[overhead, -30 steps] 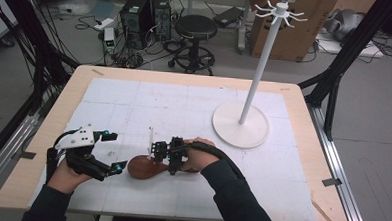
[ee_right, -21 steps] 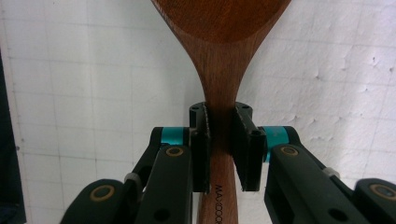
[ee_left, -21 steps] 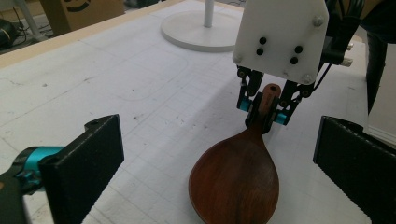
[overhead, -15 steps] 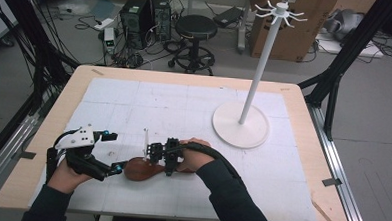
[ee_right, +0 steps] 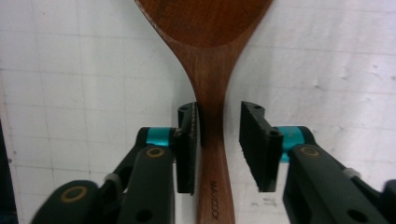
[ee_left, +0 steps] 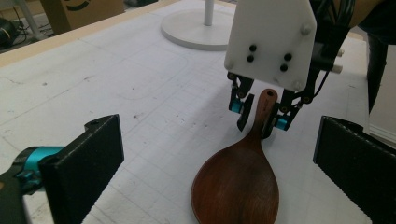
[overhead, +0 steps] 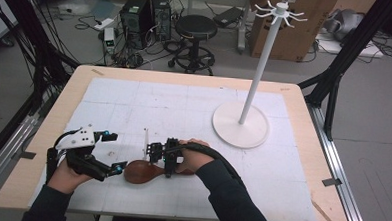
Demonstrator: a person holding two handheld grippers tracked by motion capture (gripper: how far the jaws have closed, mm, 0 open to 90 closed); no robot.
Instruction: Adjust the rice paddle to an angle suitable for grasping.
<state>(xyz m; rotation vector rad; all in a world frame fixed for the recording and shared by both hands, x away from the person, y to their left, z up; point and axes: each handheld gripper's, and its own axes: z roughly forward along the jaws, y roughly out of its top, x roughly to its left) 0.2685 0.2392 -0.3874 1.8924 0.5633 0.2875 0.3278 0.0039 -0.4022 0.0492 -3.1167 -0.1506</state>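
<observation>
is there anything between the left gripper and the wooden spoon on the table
Nothing visible. The left gripper has its jaws wide apart, with the wooden spoon lying on bare mat straight ahead. The right gripper straddles the handle at the far end, one pad against it, the other apart, its jaws having just been opening.

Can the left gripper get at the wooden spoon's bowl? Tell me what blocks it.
Probably yes. The left gripper sits open beside the wooden spoon, bare mat between; the right gripper straddles only the handle.
</observation>
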